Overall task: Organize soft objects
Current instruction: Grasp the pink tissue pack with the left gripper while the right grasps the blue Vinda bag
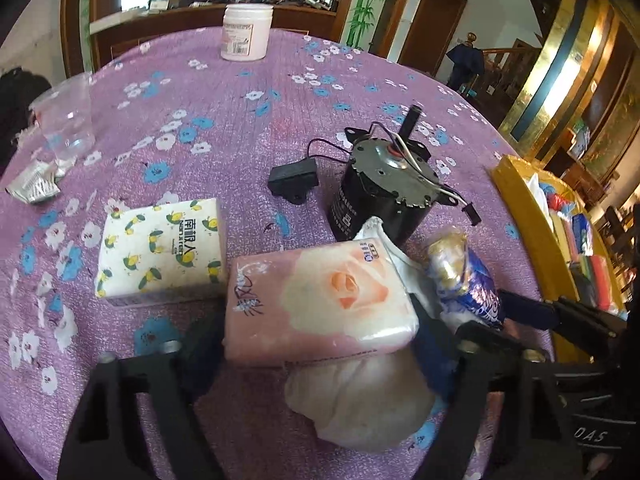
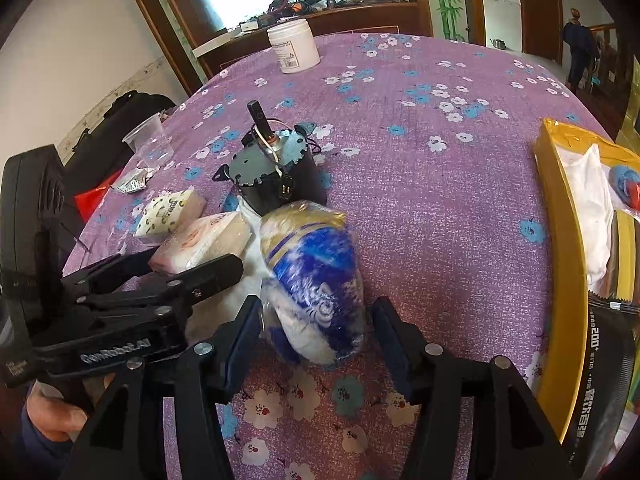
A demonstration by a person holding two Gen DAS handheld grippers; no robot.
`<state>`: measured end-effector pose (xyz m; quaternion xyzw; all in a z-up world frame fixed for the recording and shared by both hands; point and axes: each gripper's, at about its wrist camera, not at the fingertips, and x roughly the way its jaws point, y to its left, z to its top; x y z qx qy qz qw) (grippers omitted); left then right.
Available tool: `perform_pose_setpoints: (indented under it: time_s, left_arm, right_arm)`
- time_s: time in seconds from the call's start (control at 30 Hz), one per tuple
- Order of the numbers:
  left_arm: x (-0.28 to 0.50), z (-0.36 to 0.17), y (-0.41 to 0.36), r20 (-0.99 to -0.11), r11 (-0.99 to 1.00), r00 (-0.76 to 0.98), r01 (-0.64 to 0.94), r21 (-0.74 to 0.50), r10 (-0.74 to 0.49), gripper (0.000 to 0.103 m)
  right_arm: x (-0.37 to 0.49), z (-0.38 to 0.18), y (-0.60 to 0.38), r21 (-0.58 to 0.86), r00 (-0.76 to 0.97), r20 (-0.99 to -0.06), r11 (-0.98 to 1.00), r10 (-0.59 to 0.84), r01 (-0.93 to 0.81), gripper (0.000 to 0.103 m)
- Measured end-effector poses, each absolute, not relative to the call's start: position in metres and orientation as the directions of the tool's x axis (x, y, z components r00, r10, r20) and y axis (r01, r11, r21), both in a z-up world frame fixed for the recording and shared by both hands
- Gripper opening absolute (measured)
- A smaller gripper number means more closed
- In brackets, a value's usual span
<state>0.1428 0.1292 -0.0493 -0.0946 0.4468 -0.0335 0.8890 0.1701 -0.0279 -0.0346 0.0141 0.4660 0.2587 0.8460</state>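
A pink tissue pack (image 1: pixel 320 300) with a rose print lies on the purple flowered tablecloth (image 1: pixel 240 120). My left gripper (image 1: pixel 316 316) is shut on it, a finger pressing each long side. From the right wrist view the same pink pack (image 2: pixel 200 240) shows between the left gripper's fingers (image 2: pixel 224 268). A roll in blue and white wrap (image 2: pixel 316 272) lies between the fingers of my right gripper (image 2: pixel 315 304), which is open; a gap shows at the right finger. A white lemon-print tissue pack (image 1: pixel 160 252) lies to the left. A crumpled white tissue (image 1: pixel 360 400) sits under the pink pack.
A black electric motor (image 1: pixel 384 188) with wires and a small black box (image 1: pixel 294 182) stands just behind the packs. A yellow box (image 2: pixel 560 240) holding soft items is at the right edge. A white jar (image 1: pixel 246 32), a clear cup (image 1: pixel 66 120) and foil wrapper (image 1: pixel 36 186) lie farther off.
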Motion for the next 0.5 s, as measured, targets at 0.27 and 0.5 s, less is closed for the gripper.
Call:
perform_pose_setpoints:
  time_s: [0.27, 0.5]
  left_arm:
    - [0.132, -0.034, 0.125, -0.739, 0.984, 0.659, 0.012, -0.178, -0.141, 0.077]
    - [0.126, -0.025, 0.128, -0.708, 0.983, 0.692, 0.011, -0.186, -0.142, 0.077]
  right_arm:
    - [0.168, -0.027, -0.035, 0.277, 0.47, -0.753, 0.869, 0.462, -0.41, 0.026]
    - [0.168, -0.024, -0.035, 0.257, 0.482, -0.753, 0.875, 0.448, -0.41, 0.012]
